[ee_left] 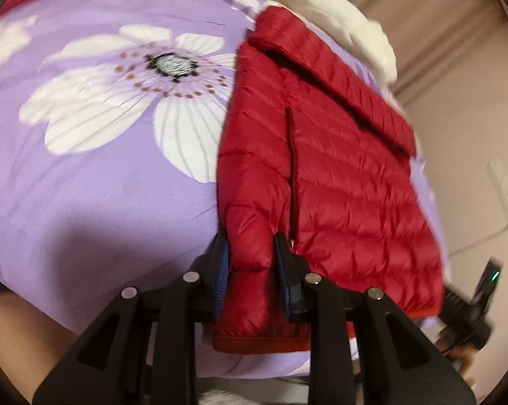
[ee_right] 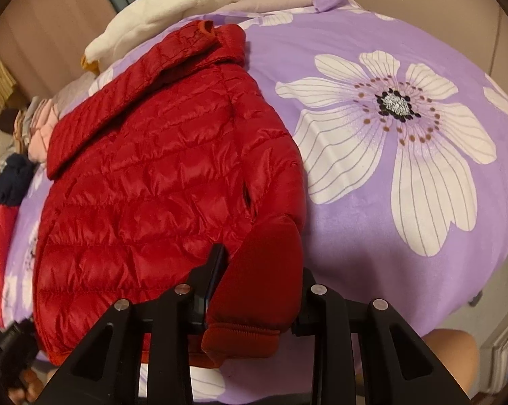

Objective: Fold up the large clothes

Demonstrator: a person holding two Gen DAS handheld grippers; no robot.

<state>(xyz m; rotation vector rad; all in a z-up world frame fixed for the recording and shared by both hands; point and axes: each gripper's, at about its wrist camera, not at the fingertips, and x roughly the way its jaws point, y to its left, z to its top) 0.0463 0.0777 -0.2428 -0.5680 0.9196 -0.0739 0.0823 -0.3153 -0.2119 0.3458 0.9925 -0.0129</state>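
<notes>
Lying flat on the purple flowered bedspread (ee_left: 85, 202) of the bed, the red puffer jacket (ee_left: 338, 175) has its hem toward the near edge and its collar toward the far side, where a white plush toy (ee_left: 348, 23) rests just beyond it. In the left wrist view the jacket fills the right half, with its left sleeve folded down along the body. The left gripper (ee_left: 252, 263) is clamped on the cuff end of that sleeve, the quilted fabric pinched between its two fingers close to the bed's near edge. In the right wrist view the jacket (ee_right: 145, 182) lies on the left half, beside a large white flower printed on the bedspread (ee_right: 372, 219). The right gripper (ee_right: 259, 290) is closed on the other sleeve's cuff, a plain red ribbed band bunched between the fingers, again by the near edge. A heap of other clothes (ee_right: 24, 135) sits at the bed's left edge in this view.
</notes>
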